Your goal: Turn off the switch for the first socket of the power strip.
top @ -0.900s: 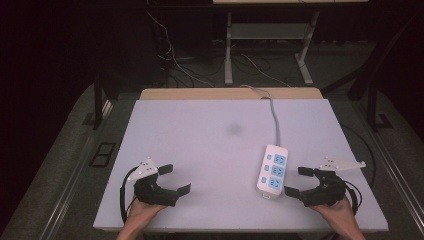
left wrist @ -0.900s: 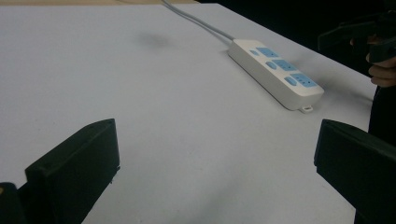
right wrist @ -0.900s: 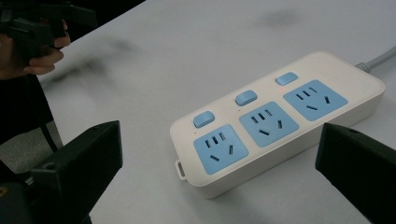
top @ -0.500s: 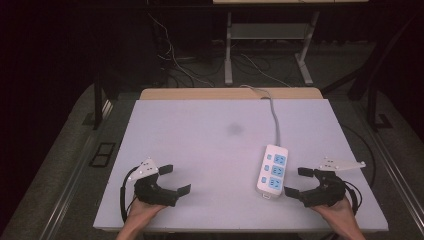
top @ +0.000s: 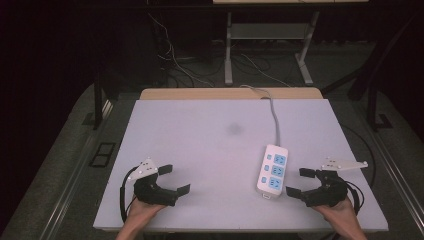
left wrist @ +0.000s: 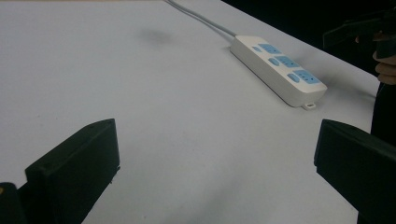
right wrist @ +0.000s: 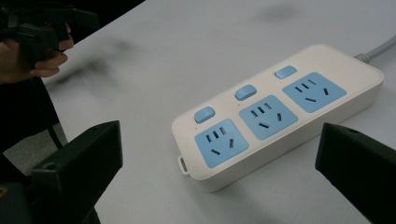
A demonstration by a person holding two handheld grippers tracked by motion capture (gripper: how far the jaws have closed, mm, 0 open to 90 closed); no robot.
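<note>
**Both grippers empty at the table's near edge**

The white power strip (top: 273, 171) lies flat on the table (top: 200, 145), right of centre — just beside the right gripper (top: 303, 182). The left gripper (top: 175, 179) sits well apart. Jaws on both spread wide, holding nothing.

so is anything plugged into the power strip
No. All three blue sockets on the power strip are empty; only its own cable leaves it.

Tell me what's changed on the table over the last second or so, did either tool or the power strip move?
Nothing visibly changed. The left tool and the right tool rest open near the table's front edge, each in its hand, holding nothing. The power strip lies in the same spot beside the right tool, its cable running off the far edge.
</note>
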